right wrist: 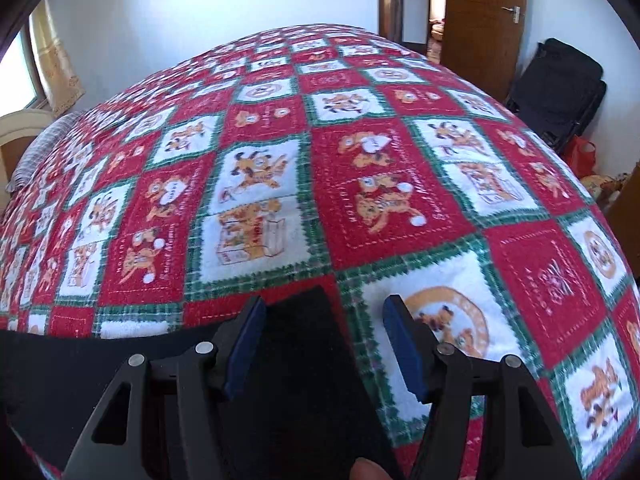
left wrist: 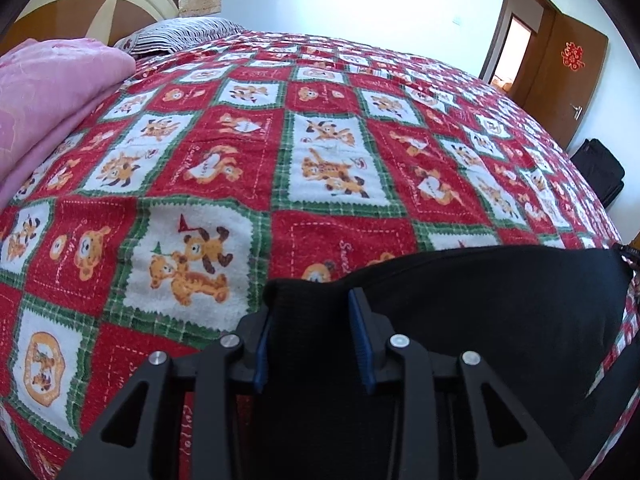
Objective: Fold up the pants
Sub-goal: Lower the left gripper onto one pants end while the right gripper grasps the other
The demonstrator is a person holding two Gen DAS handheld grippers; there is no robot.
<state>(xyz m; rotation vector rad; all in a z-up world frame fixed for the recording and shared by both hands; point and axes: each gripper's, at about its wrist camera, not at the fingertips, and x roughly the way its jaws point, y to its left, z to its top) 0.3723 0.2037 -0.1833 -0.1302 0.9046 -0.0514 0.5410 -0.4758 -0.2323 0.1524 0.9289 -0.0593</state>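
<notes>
Black pants (left wrist: 480, 300) lie on the near edge of a bed with a red, white and green bear-print blanket (left wrist: 280, 160). In the left wrist view my left gripper (left wrist: 314, 320) has its blue pads on either side of the pants' left corner, with the cloth bunched between them. In the right wrist view my right gripper (right wrist: 324, 340) is open over the pants' right corner (right wrist: 296, 360). The cloth touches the left pad (right wrist: 246, 348); the right pad stands apart over the blanket (right wrist: 360, 200).
A pink folded quilt (left wrist: 48, 96) and a striped pillow (left wrist: 180, 34) lie at the head of the bed by the headboard (left wrist: 80, 8). A brown door (right wrist: 484, 12), a black bag (right wrist: 560, 88) and a red bag (right wrist: 582, 152) stand beyond the bed's far right side.
</notes>
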